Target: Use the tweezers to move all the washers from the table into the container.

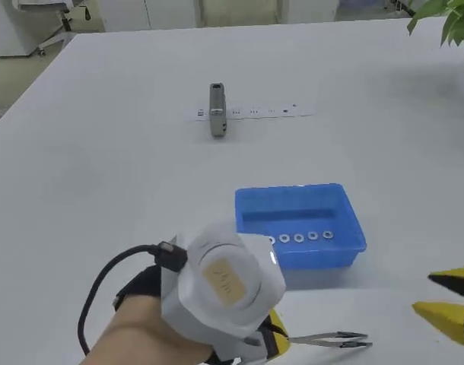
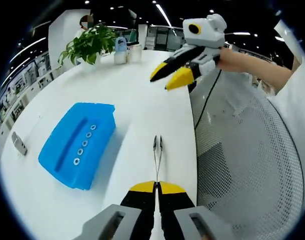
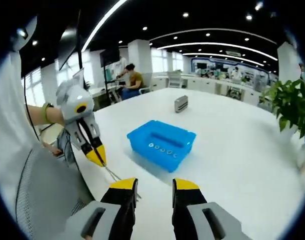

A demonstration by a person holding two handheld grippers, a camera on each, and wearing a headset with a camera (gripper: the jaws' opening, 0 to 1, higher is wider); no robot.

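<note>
While the tweezers (image 1: pixel 332 340) are pinched between the pressed-together jaws of the left gripper (image 2: pixel 156 186) at the near edge of the table (image 1: pixel 103 167), their tips are pointed right, just on the near side of the blue container (image 1: pixel 293 209). Five washers (image 1: pixel 299 238) are lined up in a row inside the container, toward its near wall. The right gripper (image 3: pixel 155 184) is held at the near right with its jaws spread and nothing gripped. A grey metal block (image 1: pixel 217 110) is set farther back.

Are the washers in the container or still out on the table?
In: five washers lie in a row inside the blue container.
</note>
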